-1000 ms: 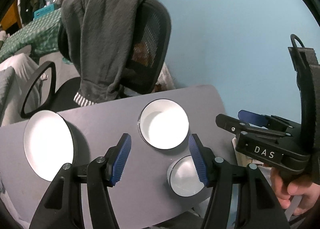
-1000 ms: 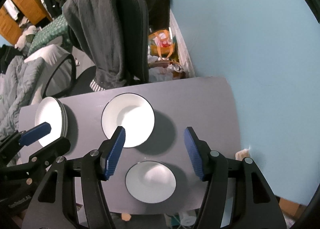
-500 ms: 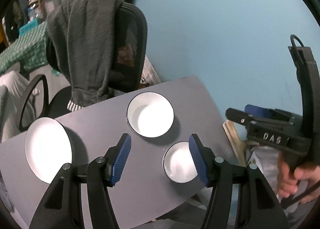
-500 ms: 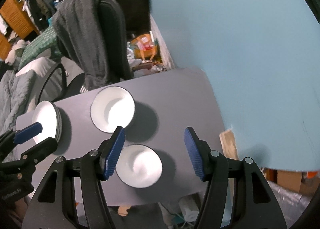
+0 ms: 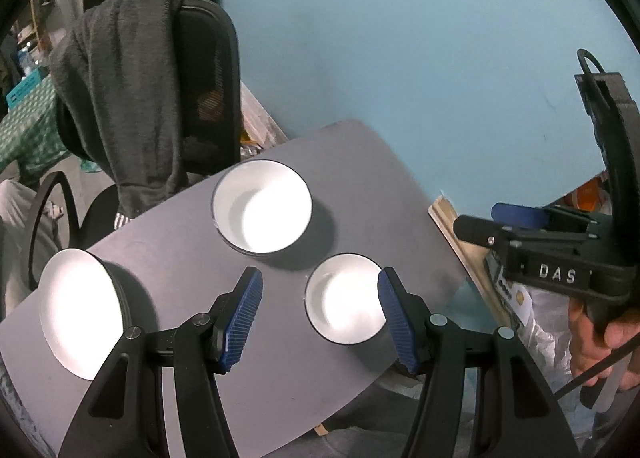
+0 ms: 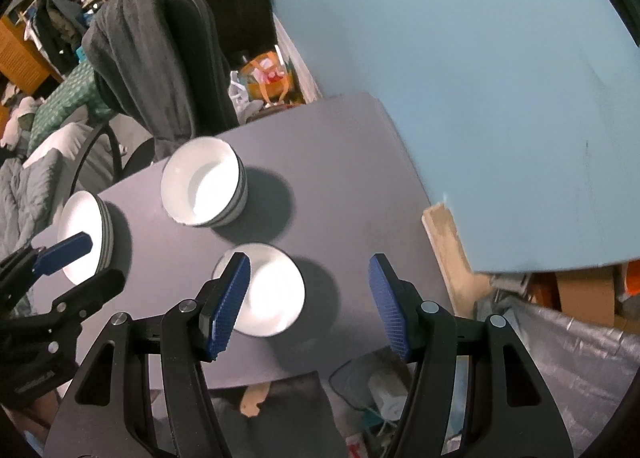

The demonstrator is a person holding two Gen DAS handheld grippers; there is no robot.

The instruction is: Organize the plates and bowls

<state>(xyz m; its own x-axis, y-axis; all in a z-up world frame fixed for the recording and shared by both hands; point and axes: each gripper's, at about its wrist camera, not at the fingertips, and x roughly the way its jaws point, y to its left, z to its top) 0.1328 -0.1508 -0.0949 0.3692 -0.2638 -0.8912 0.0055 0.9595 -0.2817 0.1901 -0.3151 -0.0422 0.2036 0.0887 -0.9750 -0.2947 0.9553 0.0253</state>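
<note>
On the grey table [image 5: 360,162] stand a stack of white plates [image 5: 80,310] at the left, a stack of large white bowls [image 5: 262,212] in the middle and a small white bowl [image 5: 344,304] near the front edge. The same plates [image 6: 82,234], large bowls [image 6: 202,186] and small bowl [image 6: 270,296] show in the right wrist view. My left gripper [image 5: 320,314] is open and empty, high above the table, with the small bowl seen between its fingers. My right gripper [image 6: 306,304] is open and empty, above the table's front right part.
A black office chair [image 5: 204,70] draped with a dark grey garment [image 5: 120,98] stands behind the table. A blue wall [image 5: 400,38] runs along the table's right side. A wooden board [image 6: 444,242] leans by the wall. Clutter and a bin [image 6: 376,386] lie below the front edge.
Both grippers have risen and drawn back, so the table and dishes look smaller and lower. The view has swung right toward the wall. Both stay open and empty.
</note>
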